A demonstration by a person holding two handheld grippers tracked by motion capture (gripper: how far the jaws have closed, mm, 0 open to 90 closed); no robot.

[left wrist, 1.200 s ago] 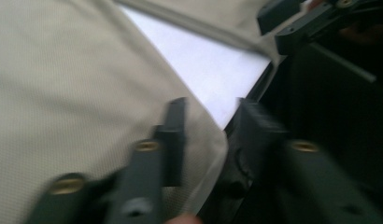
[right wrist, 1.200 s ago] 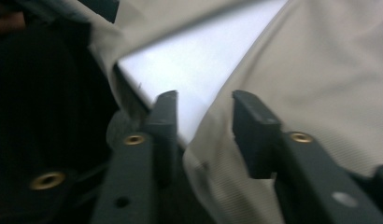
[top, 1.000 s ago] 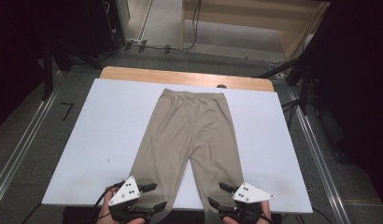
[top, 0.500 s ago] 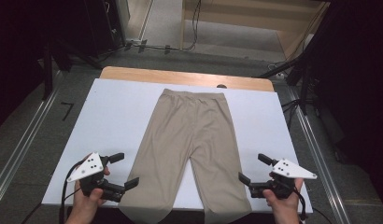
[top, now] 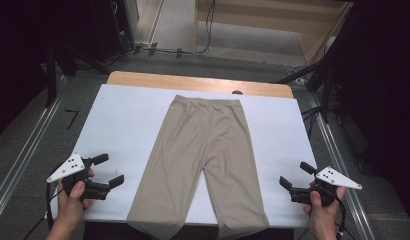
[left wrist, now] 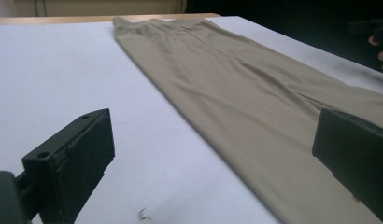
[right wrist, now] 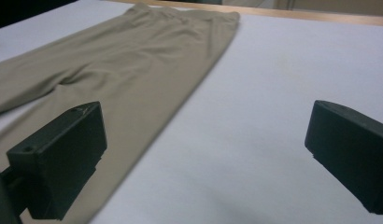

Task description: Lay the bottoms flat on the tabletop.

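Note:
Tan trousers [top: 203, 150] lie flat on the white table cover [top: 118, 120], waistband at the far side, both leg ends hanging over the near edge. My left gripper [top: 109, 170] is left of the left leg and apart from it. Its jaws have just been opening and stand open, with nothing between them. My right gripper [top: 295, 175] is right of the right leg, also just opened and holding nothing. In the left gripper view the trousers [left wrist: 255, 93] stretch away between the wide jaws of the left gripper [left wrist: 210, 163]. In the right gripper view the trousers [right wrist: 133, 60] lie left of the right gripper [right wrist: 203, 158].
A wooden table edge [top: 193, 82] shows beyond the cover, with a small dark spot [top: 237, 92] by the waistband. Metal rails [top: 23, 160] run along the floor on both sides and cables [top: 208, 20] lie behind. Bare cover flanks the trousers.
Both grippers have moved outward from the leg ends, the left one to the left, the right one to the right. Their jaws stand wider than before. The trousers lie unchanged.

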